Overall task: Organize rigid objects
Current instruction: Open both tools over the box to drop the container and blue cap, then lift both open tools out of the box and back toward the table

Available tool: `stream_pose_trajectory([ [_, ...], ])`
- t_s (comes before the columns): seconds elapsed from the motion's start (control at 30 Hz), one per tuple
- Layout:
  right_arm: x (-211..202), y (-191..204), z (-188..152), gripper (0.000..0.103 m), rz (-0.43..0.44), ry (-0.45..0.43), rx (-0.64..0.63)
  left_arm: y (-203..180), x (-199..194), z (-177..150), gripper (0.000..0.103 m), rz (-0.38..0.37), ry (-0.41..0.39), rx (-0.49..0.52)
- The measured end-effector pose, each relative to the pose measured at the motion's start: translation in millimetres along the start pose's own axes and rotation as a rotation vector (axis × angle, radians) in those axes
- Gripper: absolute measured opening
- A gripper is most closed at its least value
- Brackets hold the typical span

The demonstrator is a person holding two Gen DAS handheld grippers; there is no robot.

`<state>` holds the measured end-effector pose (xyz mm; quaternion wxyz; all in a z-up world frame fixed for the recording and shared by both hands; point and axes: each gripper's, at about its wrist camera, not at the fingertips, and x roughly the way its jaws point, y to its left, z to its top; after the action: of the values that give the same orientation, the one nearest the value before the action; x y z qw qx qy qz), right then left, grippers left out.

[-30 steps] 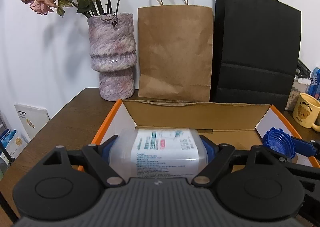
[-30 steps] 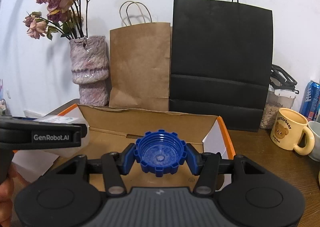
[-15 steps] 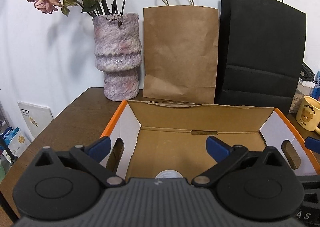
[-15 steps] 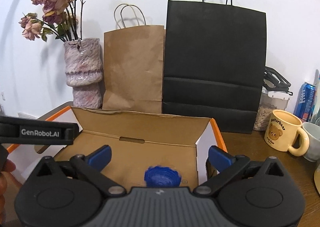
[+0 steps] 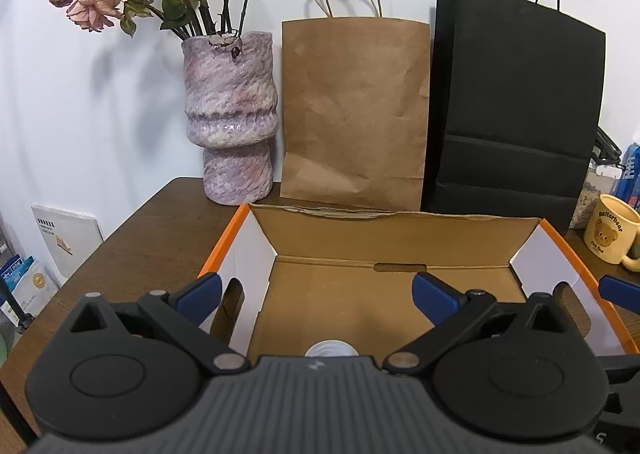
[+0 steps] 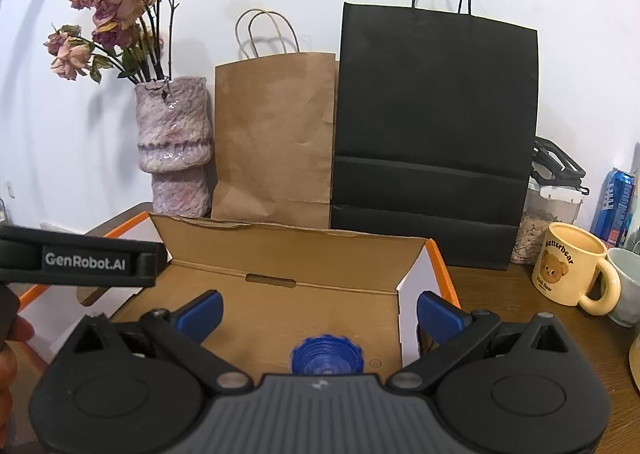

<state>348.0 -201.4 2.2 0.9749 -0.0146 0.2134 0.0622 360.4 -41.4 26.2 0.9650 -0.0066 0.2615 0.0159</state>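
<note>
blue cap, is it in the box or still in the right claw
In the box. The blue cap lies on the cardboard box floor, below the right claw, whose jaws stand wide apart with nothing between them.

Plain white wall [image 5: 100, 102] straight ahead of the gripper, evenly lit; soft shadows fall on it behind the bag handles. Dark brown wooden table [image 5: 160, 238] runs below and forward to the wall. Against the wall, ahead-left: mottled pink-purple ceramic vase [image 5: 230, 126] with dried roses [image 5: 96, 6]. Ahead-centre: brown paper carrier bag [image 5: 354, 110]. Ahead-right: black paper carrier bag [image 5: 516, 110]. Far right: cream bear-print mug [image 6: 568, 264], blue drinks can [image 6: 616, 202].
</note>
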Motion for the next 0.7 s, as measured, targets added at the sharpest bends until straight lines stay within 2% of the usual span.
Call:
stream_pose_trajectory([
  [0.7, -39, 1, -1, 0.103, -0.004, -0.058, -0.024, 7, -31, -3, 0.103, -0.036, -0.031, -0.015],
])
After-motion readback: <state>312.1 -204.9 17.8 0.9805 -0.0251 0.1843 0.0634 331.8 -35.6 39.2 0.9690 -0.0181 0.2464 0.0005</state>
